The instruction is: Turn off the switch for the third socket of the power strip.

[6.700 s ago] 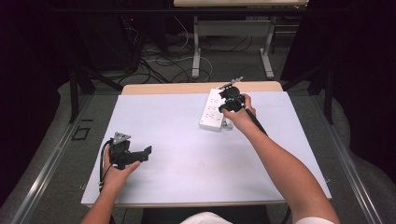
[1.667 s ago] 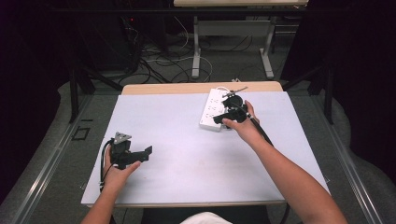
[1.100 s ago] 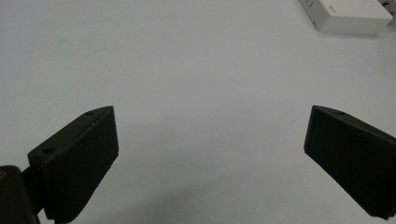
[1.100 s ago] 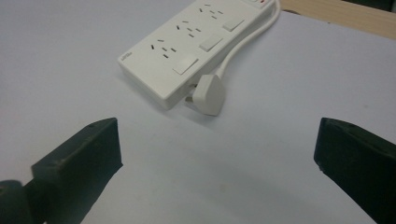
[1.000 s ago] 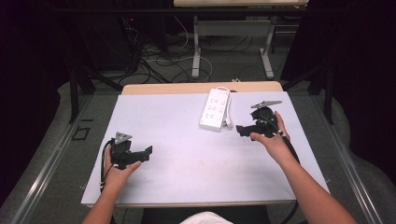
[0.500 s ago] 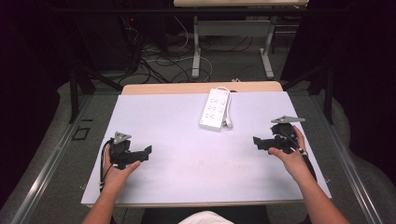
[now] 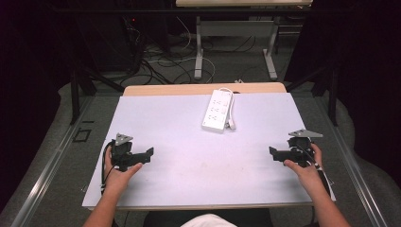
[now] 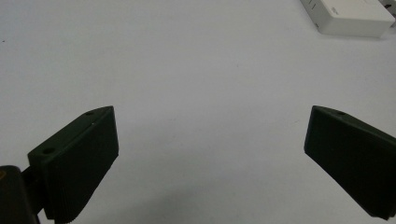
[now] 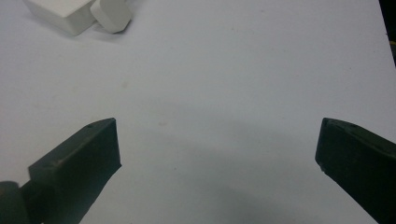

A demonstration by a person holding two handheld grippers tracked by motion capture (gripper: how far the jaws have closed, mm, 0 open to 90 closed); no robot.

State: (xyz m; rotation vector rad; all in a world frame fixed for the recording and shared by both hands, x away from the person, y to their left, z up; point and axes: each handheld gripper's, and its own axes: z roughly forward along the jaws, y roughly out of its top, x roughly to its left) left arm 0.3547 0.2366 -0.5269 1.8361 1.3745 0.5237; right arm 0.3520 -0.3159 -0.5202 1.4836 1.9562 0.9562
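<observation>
High view, power strip: the white power strip [image 7: 218, 110] lies at the far middle of the white table [image 7: 189, 137], with a white plug [image 7: 230, 125] touching its near right corner.
High view, left gripper: the left gripper [image 7: 150, 153] sits near the table's near-left edge, held by the left hand [image 7: 119, 171], well apart from the strip.
High view, right gripper: the right gripper [image 7: 273, 152] sits at the near-right edge in the right hand [image 7: 305, 166], well apart from the strip.
Left gripper view: jaws spread wide over bare table; nothing between them; strip's corner [image 8: 351, 17] at upper right.
Right gripper view: jaws spread wide, empty; strip's end [image 9: 61, 12] and plug [image 9: 112, 15] at upper left.
</observation>
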